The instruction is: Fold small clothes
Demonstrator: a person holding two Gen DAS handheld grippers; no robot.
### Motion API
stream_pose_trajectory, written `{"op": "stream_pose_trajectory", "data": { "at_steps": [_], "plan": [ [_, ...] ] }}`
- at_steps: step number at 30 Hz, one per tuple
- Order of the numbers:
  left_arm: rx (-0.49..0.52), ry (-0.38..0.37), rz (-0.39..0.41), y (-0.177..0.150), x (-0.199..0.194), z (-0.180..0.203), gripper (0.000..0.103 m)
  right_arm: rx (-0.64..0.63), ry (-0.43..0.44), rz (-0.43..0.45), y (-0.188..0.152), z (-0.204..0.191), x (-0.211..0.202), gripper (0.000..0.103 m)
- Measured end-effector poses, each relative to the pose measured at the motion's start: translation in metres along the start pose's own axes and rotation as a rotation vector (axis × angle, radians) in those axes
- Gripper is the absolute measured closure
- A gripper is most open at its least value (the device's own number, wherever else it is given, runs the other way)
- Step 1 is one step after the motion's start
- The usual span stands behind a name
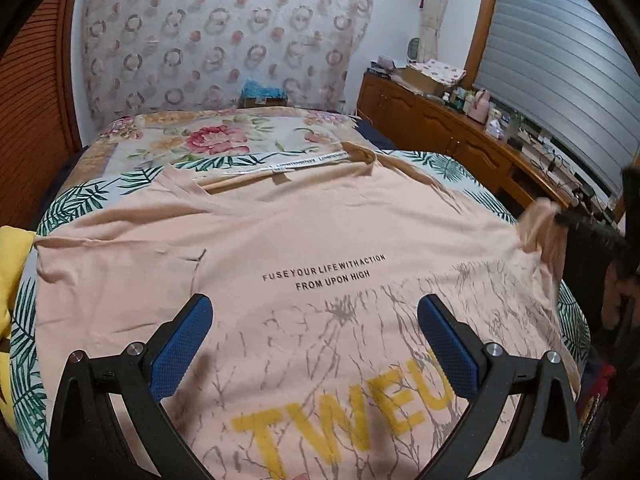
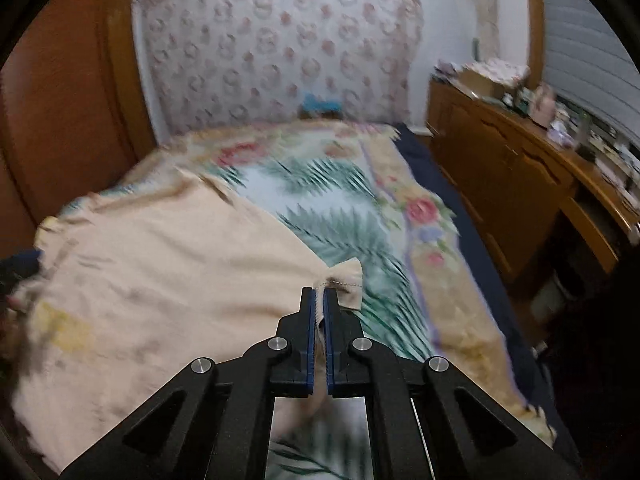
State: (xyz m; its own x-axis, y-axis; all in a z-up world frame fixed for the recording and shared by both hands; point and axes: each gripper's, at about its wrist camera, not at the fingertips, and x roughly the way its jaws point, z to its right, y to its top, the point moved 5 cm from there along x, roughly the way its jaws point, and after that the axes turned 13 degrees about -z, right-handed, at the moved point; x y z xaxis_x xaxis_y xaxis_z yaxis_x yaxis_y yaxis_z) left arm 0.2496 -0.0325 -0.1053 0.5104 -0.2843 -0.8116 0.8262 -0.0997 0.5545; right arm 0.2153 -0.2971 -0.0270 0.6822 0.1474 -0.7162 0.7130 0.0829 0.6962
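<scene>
Honestly, with the right gripper pinching the peach t-shirt by its sleeve edge at 3 o'clock on the floral bedspread, I'd carry it straight across toward 9 while the wide-spread left gripper pins the chest.

Your left gripper is wide open, blue pads spread far apart and angled outward, nothing between them, hovering low and pointing forward. Your right gripper is clamped tight, pads nearly touching, with just a thin bit of fabric pinched in between. From the left camera it shows at the far right edge, lifted a little.
</scene>
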Motion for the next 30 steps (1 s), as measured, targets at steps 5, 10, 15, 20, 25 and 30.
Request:
{"op": "stream_pose_trajectory", "data": {
  "at_steps": [5,10,15,20,25,30],
  "plan": [
    [0.0,0.008,0.004,-0.002,-0.005,0.002,0.0,-0.104,0.131,0.062,0.027,-0.052,-0.019,0.1],
    [-0.019,0.022,0.006,-0.005,-0.008,-0.003,0.0,-0.194,0.287,0.05,0.042,-0.111,-0.013,0.099],
    [-0.008,0.042,0.011,-0.009,-0.014,-0.006,0.0,-0.234,0.27,0.026,0.039,-0.12,-0.003,0.085],
    [-0.002,0.045,0.005,-0.012,-0.014,-0.006,0.0,-0.172,0.204,-0.024,0.022,-0.086,-0.003,0.07],
    [0.024,0.03,-0.03,-0.016,-0.004,0.006,0.0,-0.108,0.147,-0.105,-0.008,-0.057,0.002,0.062],
    [0.061,0.024,-0.054,-0.019,0.001,0.022,0.0,-0.076,0.184,-0.182,-0.036,-0.057,-0.001,0.062]
  ]
}}
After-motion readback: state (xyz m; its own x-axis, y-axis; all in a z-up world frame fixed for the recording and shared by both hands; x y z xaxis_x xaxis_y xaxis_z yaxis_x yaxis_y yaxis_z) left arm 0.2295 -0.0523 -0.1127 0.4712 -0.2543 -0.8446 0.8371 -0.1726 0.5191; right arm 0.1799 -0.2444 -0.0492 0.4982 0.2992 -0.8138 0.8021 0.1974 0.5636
